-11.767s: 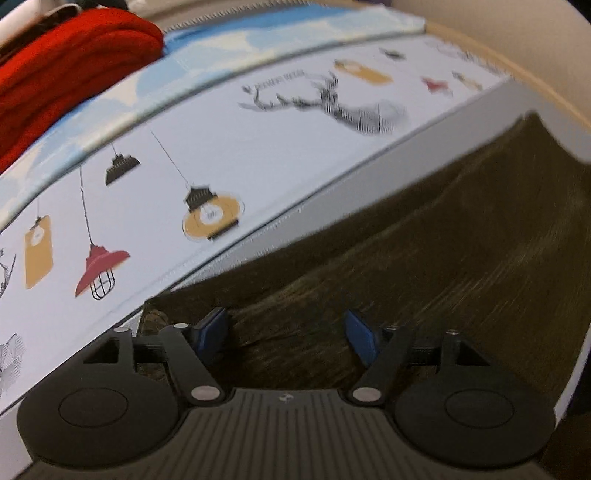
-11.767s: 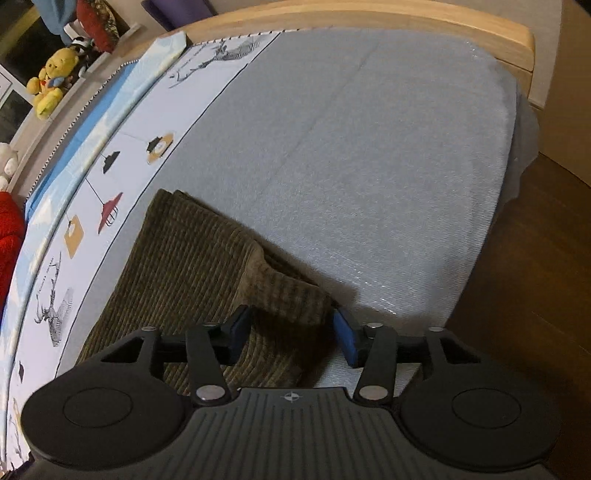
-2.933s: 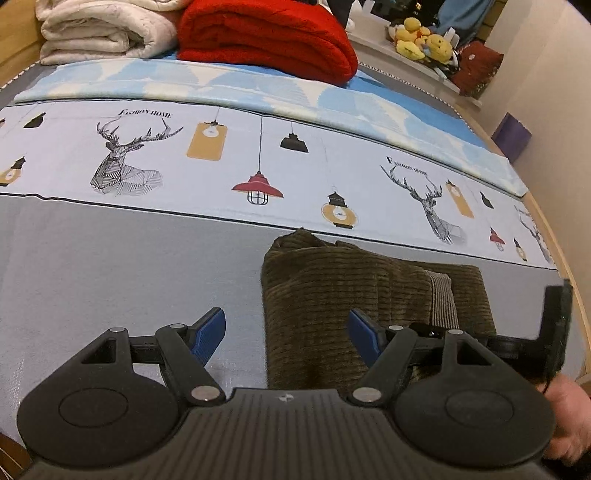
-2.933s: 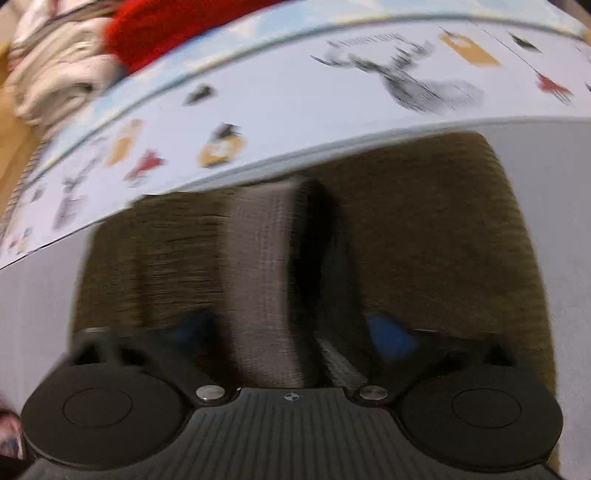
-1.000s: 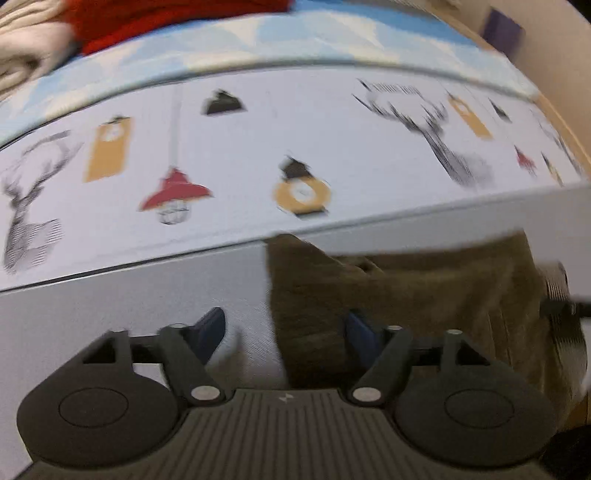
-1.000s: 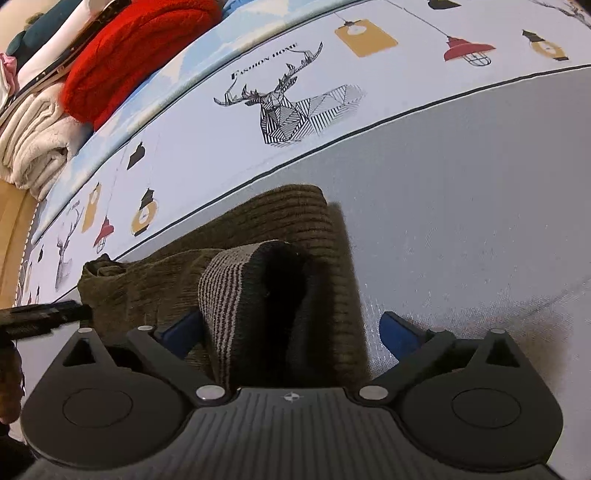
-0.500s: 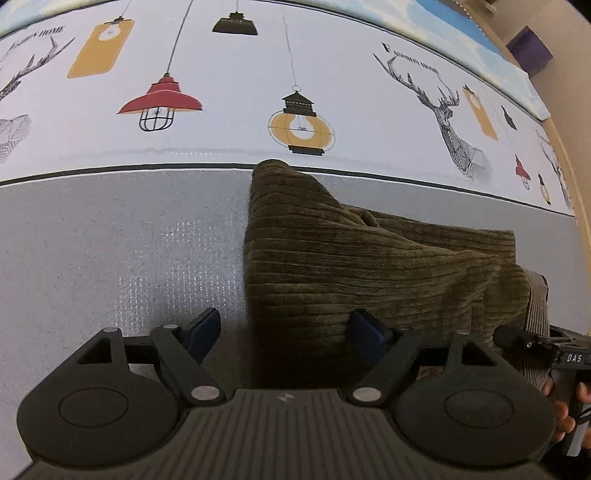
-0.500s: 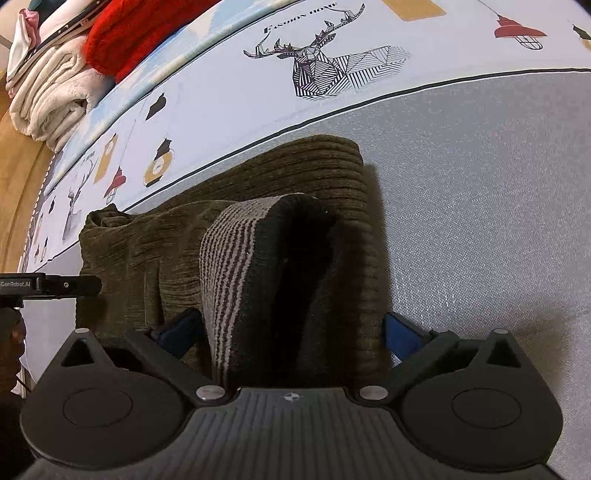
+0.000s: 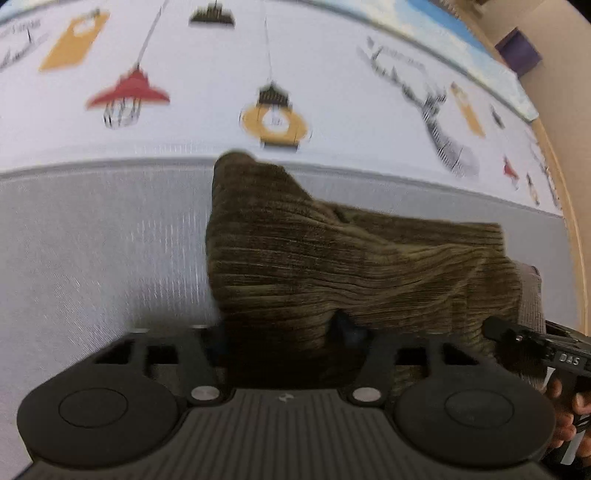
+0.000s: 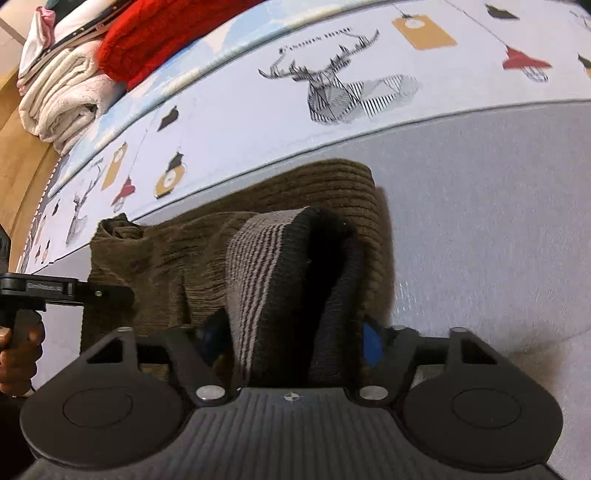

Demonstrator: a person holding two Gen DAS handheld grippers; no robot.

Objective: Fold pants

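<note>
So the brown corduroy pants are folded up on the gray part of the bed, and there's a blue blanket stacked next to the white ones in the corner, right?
Not quite: the blanket is red, not blue, as the right wrist view shows. It sits beside the white blankets, and the pants do lie folded on the bed's gray part.

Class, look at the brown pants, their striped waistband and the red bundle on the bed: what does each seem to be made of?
Pants: likely corduroy, matte, with fine parallel ribs. Striped waistband: ribbed knit, probably elastic, grey and dark stripes. Red bundle: looks like plush fleece or chunky knit, soft and fuzzy; blur leaves it open.
</note>
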